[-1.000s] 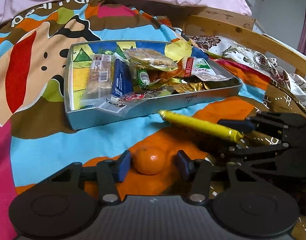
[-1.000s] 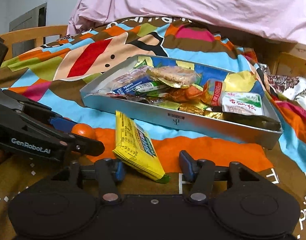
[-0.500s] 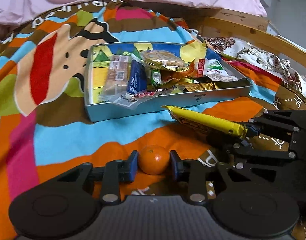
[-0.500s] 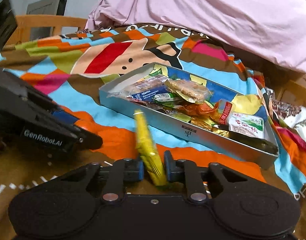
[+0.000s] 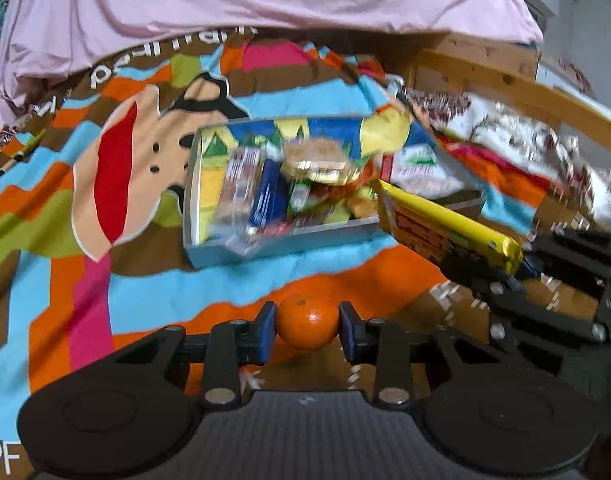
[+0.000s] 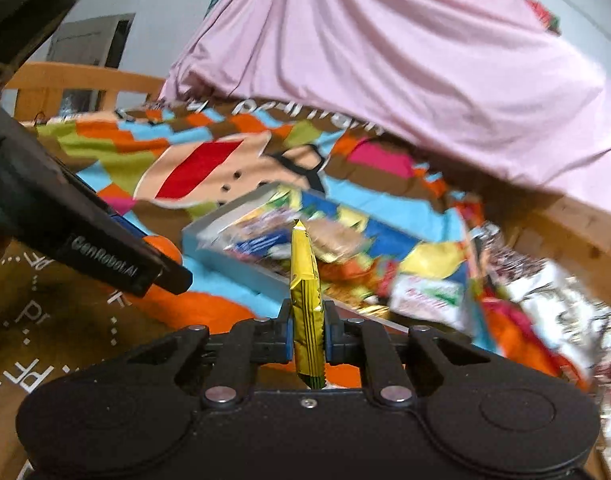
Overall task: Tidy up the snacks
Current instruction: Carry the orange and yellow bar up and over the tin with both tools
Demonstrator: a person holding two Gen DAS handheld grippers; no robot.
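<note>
A bright patchwork bedspread [image 5: 145, 280] covers a bed. One metal tray [image 5: 289, 240] of jumbled snacks lies ahead of both grippers. The left gripper [image 5: 307, 326] clamps one orange [image 5: 307, 326]. The right gripper [image 6: 308, 330], nearer the tray, pinches one yellow snack packet [image 6: 305, 280], long axis pointing trayward.

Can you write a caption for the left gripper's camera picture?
Left gripper squeezes an orange near the snack tray.
</note>
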